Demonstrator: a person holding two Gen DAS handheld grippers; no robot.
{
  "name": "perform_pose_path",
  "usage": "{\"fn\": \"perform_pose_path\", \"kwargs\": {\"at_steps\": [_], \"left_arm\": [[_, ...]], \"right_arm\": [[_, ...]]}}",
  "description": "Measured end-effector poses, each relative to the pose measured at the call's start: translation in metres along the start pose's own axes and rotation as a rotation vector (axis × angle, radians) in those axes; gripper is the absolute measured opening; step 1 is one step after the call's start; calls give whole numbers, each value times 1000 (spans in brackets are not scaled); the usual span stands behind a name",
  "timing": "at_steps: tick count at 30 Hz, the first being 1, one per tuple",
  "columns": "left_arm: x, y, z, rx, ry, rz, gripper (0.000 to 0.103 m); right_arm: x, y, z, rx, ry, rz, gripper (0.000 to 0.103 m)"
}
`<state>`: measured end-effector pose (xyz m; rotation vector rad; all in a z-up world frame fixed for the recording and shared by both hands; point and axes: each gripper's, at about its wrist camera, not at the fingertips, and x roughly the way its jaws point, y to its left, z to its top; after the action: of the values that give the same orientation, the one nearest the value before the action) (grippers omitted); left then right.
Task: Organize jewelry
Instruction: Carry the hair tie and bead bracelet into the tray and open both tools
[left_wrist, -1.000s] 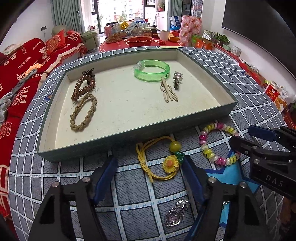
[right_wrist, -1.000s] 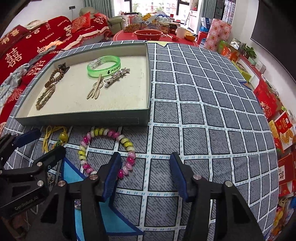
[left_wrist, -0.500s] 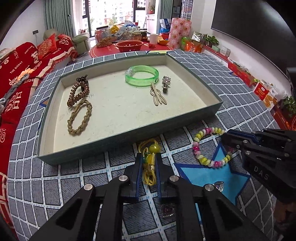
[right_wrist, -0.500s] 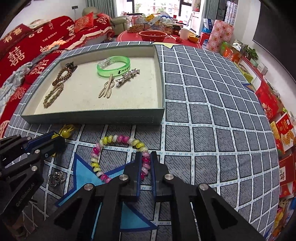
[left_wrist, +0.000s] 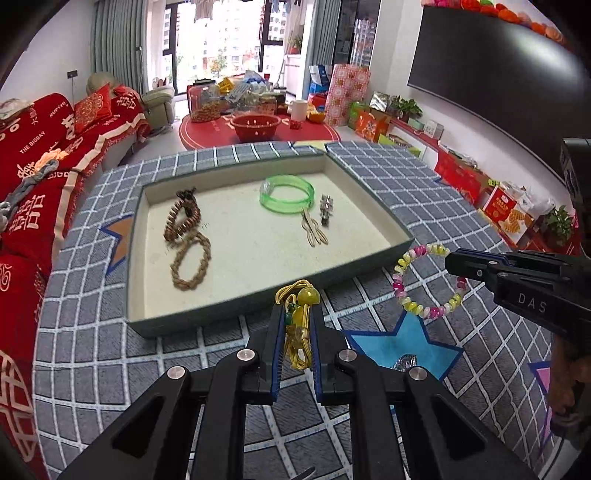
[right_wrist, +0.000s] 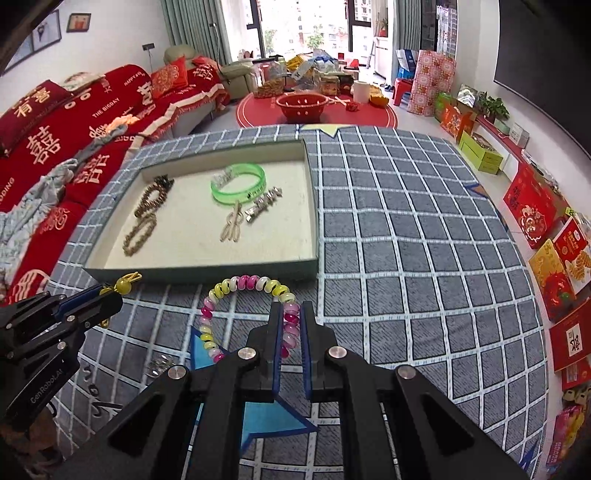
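Observation:
My left gripper (left_wrist: 296, 325) is shut on a yellow hair tie (left_wrist: 300, 332) with a yellow bead and holds it above the mat, just in front of the green tray (left_wrist: 236, 310). My right gripper (right_wrist: 290, 325) is shut on a pink, yellow and white bead bracelet (right_wrist: 225, 288), lifted near the tray's front right corner; it also shows in the left wrist view (left_wrist: 413, 306). The tray holds a green bangle (left_wrist: 287, 195), two brown braided bracelets (left_wrist: 190, 264), a beige clip (left_wrist: 314, 232) and a silver clip (left_wrist: 326, 208).
A silver pendant (left_wrist: 405, 361) lies on the blue star of the grey checked mat (right_wrist: 406, 240). Another small metal piece (right_wrist: 161, 364) lies on the mat left of my right gripper. A red sofa stands to the left, boxes to the right.
Both grippers went from open to shut, the left on the yellow hair tie, the right on the bead bracelet, and both have lifted their items off the mat.

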<state>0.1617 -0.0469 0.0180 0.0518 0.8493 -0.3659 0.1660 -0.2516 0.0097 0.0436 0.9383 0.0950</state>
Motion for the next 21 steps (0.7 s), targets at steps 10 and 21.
{"fn": "perform_pose_path", "kwargs": {"at_steps": [10, 21], "left_arm": [[-12, 45, 31, -28, -54, 46, 26], [21, 76, 74, -98, -23, 44, 26]], "right_arm": [[3, 23, 42, -9, -25, 48, 9], [45, 30, 84, 29, 11, 65, 9]]}}
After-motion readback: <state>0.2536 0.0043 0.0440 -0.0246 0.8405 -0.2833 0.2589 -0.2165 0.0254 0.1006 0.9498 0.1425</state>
